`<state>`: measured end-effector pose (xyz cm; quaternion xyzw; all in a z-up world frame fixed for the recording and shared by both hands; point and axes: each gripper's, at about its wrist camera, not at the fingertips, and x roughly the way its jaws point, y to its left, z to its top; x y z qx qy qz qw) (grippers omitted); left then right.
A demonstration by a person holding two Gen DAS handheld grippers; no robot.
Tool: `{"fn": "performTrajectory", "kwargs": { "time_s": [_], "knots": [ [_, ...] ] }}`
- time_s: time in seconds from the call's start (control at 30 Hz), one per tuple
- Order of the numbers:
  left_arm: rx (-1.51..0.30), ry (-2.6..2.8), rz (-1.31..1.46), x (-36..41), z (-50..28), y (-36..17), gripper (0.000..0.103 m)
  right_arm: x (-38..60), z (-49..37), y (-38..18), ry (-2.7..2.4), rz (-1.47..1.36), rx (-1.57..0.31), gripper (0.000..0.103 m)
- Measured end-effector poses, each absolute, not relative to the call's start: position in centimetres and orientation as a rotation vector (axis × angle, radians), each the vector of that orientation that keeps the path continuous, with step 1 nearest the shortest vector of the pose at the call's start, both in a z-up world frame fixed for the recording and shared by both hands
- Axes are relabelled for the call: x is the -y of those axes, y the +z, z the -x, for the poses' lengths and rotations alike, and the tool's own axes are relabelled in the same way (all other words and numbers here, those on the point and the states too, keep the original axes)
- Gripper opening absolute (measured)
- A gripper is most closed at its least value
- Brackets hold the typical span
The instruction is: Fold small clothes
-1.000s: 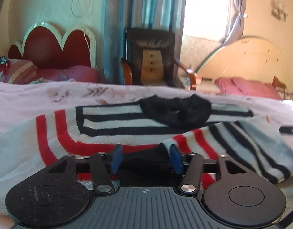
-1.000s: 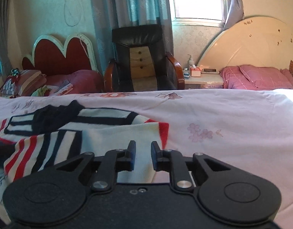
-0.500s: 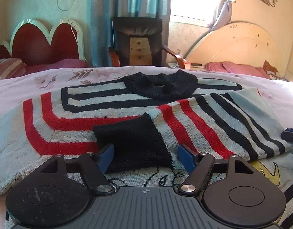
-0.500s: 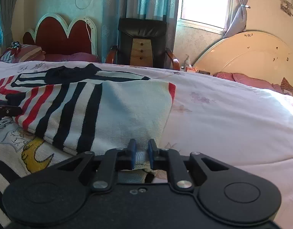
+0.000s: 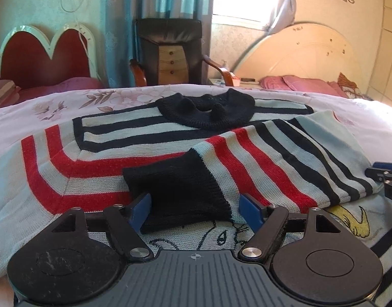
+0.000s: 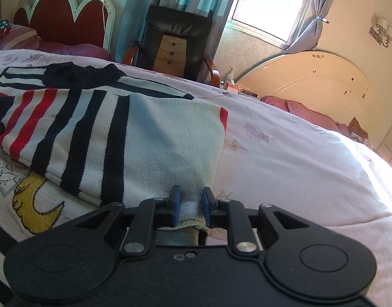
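Where the bed (image 5: pixel 349 117) carries a pink floral sheet, a striped knit sweater (image 5: pixel 134 138) lies spread flat, one sleeve (image 5: pixel 285 153) folded across its chest. That sleeve's black cuff (image 5: pixel 180 189) sits between the wide-open left tongs (image 5: pixel 196 209), whose jaws have just been opening and whose blue pads stand clear of it. At the sweater's right edge, the right tongs (image 6: pixel 190 208) have just eased apart slightly, a fold of white knit between them.
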<state>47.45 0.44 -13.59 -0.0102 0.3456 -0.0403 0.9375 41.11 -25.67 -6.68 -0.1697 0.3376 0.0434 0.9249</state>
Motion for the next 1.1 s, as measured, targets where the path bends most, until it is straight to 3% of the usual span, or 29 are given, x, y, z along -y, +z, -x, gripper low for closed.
{"fn": "performTrajectory", "kwargs": {
  "time_s": [0.1,0.17,0.23,0.4,0.43,0.5,0.53,0.57,0.7,0.87,1.03,1.1],
  "knots": [
    [-0.761,-0.14,0.035,-2.2,-46.4,-11.9,0.081,24.9,-41.3,-6.2,0.043,0.363,-0.719,0.022],
    [-0.707,-0.114,0.046,-5.0,-43.9,-11.1,0.091,25.1,-40.4,-4.4,0.029,0.293,-0.674,0.032],
    [-0.687,-0.069,0.123,-9.3,-41.4,-11.3,0.091,25.4,-38.7,-2.9,0.058,0.19,-0.609,0.042],
    [-0.673,0.204,0.314,-21.9,-34.5,-13.7,0.09,24.9,-37.4,-3.2,0.107,-0.022,-0.686,0.04],
    [-0.671,0.261,0.352,-24.1,-33.1,-14.2,0.089,24.7,-37.3,-3.5,0.101,-0.046,-0.697,0.04],
    [-0.647,0.335,0.456,-28.0,-30.4,-15.1,0.073,23.8,-37.4,-3.9,0.092,-0.09,-0.71,0.04],
    [-0.631,0.35,0.511,-29.6,-29.3,-15.5,0.058,23.1,-37.3,-4.1,0.087,-0.111,-0.716,0.04],
    [-0.617,0.356,0.561,-30.7,-28.5,-15.7,0.052,22.5,-37.4,-4.2,0.088,-0.131,-0.723,0.04],
    [-0.558,0.403,0.72,-33.9,-27.1,-16.6,0.05,19.9,-37.6,-4.5,0.102,-0.195,-0.751,0.039],
    [-0.384,0.401,1.125,-37.4,-25.5,-20.1,0.05,16.7,-37.7,-3.6,0.135,-0.224,-0.749,0.04],
    [-0.342,0.432,1.13,-37.2,-26.3,-20.6,0.05,15.7,-37.9,-2.8,0.149,-0.213,-0.743,0.04],
    [-0.321,0.468,1.129,-37.0,-26.4,-20.9,0.04,15.7,-37.9,-2.6,0.145,-0.214,-0.743,0.04]
  ]
}}
